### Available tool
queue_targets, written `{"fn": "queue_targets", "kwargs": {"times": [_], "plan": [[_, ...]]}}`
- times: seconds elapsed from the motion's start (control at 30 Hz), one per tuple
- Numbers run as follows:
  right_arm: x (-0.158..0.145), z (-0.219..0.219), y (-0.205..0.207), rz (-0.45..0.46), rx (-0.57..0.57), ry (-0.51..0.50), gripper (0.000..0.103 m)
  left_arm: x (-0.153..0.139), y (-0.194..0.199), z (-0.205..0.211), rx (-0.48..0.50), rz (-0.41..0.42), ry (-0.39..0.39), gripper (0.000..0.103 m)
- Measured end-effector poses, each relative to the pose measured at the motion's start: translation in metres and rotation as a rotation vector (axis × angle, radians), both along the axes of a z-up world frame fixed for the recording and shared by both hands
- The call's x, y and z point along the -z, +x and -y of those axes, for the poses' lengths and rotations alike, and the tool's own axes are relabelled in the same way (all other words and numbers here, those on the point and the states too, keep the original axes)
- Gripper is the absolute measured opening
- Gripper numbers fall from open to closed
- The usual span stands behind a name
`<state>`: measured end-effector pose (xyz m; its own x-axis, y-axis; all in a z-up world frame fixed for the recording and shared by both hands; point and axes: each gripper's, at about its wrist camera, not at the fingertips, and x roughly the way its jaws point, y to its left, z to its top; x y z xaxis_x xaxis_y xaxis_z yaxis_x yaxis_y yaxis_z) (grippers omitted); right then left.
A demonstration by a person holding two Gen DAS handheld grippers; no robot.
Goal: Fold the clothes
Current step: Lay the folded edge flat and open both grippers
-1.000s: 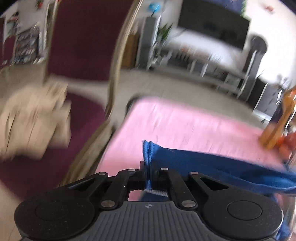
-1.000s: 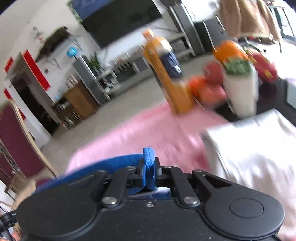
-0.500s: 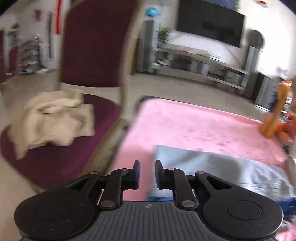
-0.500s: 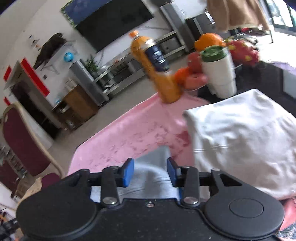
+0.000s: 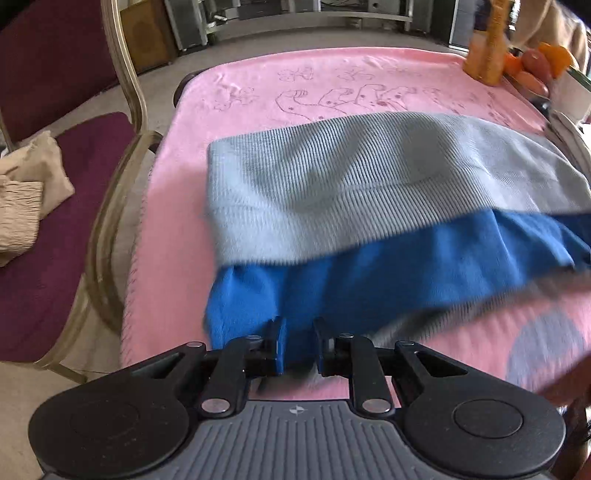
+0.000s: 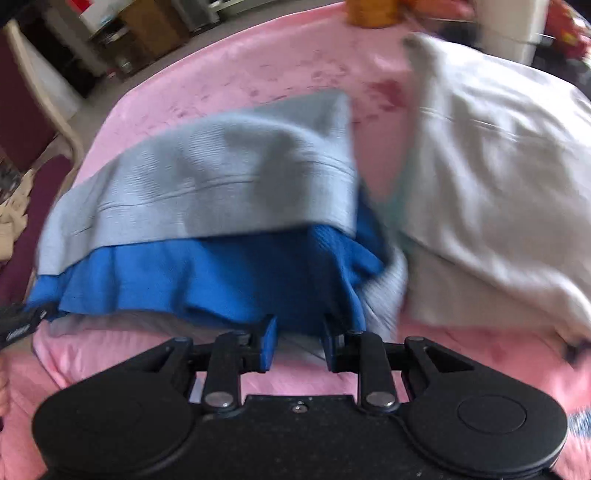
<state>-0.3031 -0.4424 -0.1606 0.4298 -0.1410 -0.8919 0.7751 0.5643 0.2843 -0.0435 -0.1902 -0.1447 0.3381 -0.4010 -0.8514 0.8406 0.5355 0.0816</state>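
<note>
A garment with a grey ribbed part [image 5: 354, 177] folded over a blue part [image 5: 388, 280] lies on the pink blanket [image 5: 258, 85]. It also shows in the right wrist view, grey [image 6: 221, 173] over blue [image 6: 221, 280]. My left gripper [image 5: 298, 345] is open and empty at the blue edge near the garment's left end. My right gripper [image 6: 298, 343] is open and empty at the blue edge near its right end. A white folded garment [image 6: 491, 177] lies to the right.
A maroon chair [image 5: 62, 155] with a beige cloth [image 5: 26, 195] stands left of the table. An orange bottle [image 5: 487, 44], fruit [image 5: 543, 62] and a white cup [image 6: 517, 29] stand at the far right corner.
Both grippers held the blue fabric up a second ago, then opened and let it go. The garment now lies folded on the blanket and both grippers have dropped low at its near edge.
</note>
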Motion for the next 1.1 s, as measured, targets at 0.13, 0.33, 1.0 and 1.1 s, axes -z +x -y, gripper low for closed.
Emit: {"fn": "queue_targets", "kwargs": {"times": [0.13, 0.33, 1.0, 1.1], "plan": [[-0.029, -0.011, -0.018, 0.195, 0.069, -0.117, 0.027, -0.025, 0.002, -0.016, -0.023, -0.005, -0.197, 0.019], [-0.026, -0.002, 0.012, 0.467, -0.010, -0.044, 0.027, -0.012, -0.003, 0.012, -0.023, -0.023, -0.248, 0.020], [-0.034, 0.044, -0.020, 0.394, 0.166, -0.029, 0.042, -0.053, 0.040, -0.003, -0.109, 0.054, -0.246, 0.037], [-0.044, 0.065, -0.030, 0.457, 0.252, -0.034, 0.043, -0.045, 0.054, 0.012, -0.129, 0.020, -0.242, 0.033]]}}
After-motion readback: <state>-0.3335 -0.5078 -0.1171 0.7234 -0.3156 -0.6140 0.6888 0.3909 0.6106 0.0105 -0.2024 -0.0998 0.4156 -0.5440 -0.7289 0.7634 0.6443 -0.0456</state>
